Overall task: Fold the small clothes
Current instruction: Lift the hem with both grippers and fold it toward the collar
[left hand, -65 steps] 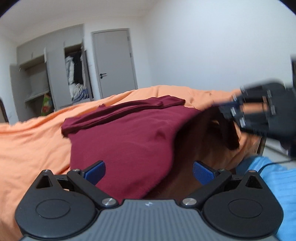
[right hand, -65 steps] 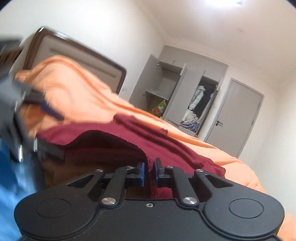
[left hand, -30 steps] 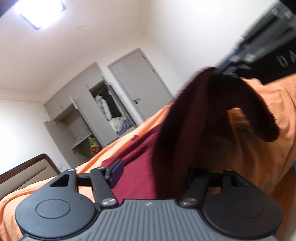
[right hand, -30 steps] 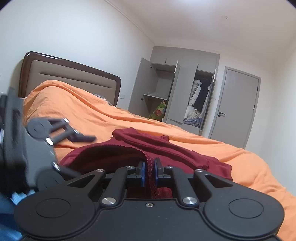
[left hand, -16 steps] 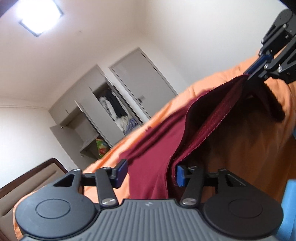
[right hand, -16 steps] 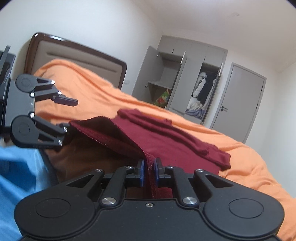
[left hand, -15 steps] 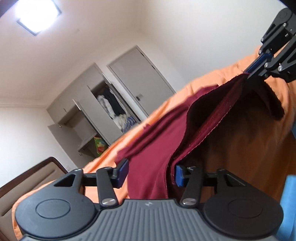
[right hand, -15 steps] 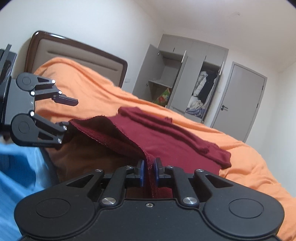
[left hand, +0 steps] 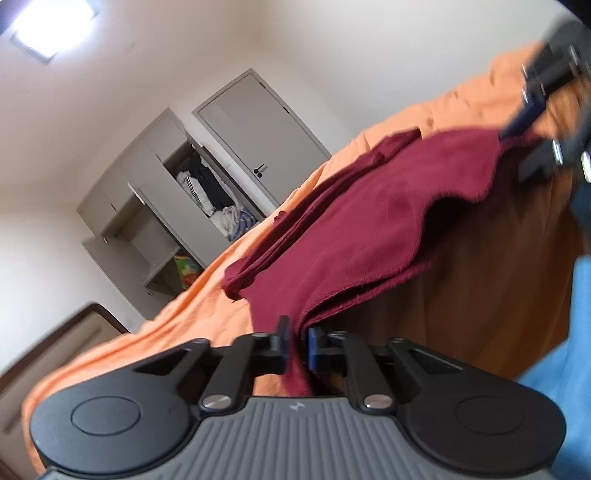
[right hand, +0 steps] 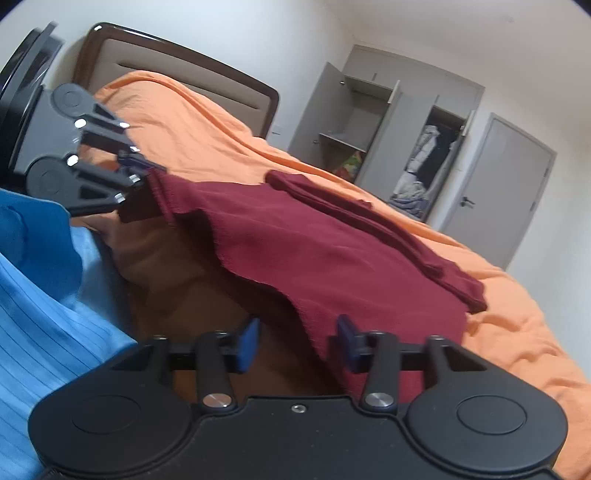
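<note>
Judged soft, light and limp, maroon garment on orange bedspread, best pinched at hem corners: left gripper clamped on hem, right gripper spread wide, gripping nothing.

We count one garment, one bedcover, one headboard, one wardrobe, one door, one ceiling light, and two grippers.

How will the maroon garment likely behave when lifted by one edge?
Probably floppy: the maroon garment sags away from the shut left tongs. Likely light, since one pinched hem lifts it. It may slump onto the orange bedcover, as the open right tongs hold nothing.
</note>
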Available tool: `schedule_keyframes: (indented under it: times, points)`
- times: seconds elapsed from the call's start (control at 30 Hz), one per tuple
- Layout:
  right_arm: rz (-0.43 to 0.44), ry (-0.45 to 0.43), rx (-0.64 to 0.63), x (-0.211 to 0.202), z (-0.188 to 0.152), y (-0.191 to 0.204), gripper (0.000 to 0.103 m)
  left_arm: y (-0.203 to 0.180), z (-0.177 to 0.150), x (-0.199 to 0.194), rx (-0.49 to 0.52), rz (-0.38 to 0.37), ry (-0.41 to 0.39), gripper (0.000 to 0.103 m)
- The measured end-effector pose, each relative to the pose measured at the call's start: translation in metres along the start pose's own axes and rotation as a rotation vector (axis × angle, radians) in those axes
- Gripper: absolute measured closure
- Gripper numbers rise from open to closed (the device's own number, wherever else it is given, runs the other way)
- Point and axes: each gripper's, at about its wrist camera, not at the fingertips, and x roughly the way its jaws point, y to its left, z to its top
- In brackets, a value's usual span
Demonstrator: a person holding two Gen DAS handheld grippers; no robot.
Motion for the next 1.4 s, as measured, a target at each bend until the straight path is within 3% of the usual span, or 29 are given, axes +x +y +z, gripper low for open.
schedule_keyframes:
  times: [0.17, 0.27, 0.33, 0.4, 0.6, 0.83, 1.13, 1.17, 1.23, 1.4]
  points:
    - [-0.003, -0.038, -0.054, 0.008, 0.007, 0.014, 0.023, 0.029, 0.016, 0.001, -0.131, -0.040, -0.023, 0.097]
    - [-0.052, -0.045, -0.095, 0.016, 0.011, 0.021, 0.024, 0.044, 0.024, -0.002, -0.192, -0.053, -0.035, 0.097]
    - [-0.110, -0.038, -0.115, 0.021, 0.009, 0.022, 0.029, 0.049, 0.026, -0.005, -0.201, -0.043, -0.042, 0.098]
    - [-0.179, -0.026, -0.124, 0.023, 0.005, 0.021, 0.048, 0.048, 0.024, -0.008, -0.187, -0.022, -0.046, 0.098]
    - [-0.317, -0.016, -0.054, 0.014, -0.018, -0.003, 0.085, 0.042, 0.007, -0.010, -0.145, -0.013, -0.016, 0.097]
    - [-0.354, -0.076, -0.044, -0.005, -0.025, -0.013, 0.091, 0.003, -0.018, -0.003, -0.010, -0.013, 0.013, 0.094]
    - [-0.344, -0.067, -0.039, -0.003, -0.025, -0.015, 0.094, -0.002, -0.044, 0.002, 0.004, -0.027, 0.101, 0.082]
    - [-0.340, -0.062, -0.038, -0.003, -0.025, -0.014, 0.094, -0.001, -0.046, 0.002, 0.001, -0.026, 0.104, 0.083]
    - [-0.332, -0.056, -0.036, -0.003, -0.026, -0.015, 0.094, 0.001, -0.047, 0.001, -0.008, -0.031, 0.098, 0.099]
    - [-0.373, -0.113, -0.045, -0.016, -0.023, -0.010, 0.099, 0.011, -0.037, -0.019, -0.049, 0.017, -0.013, 0.100]
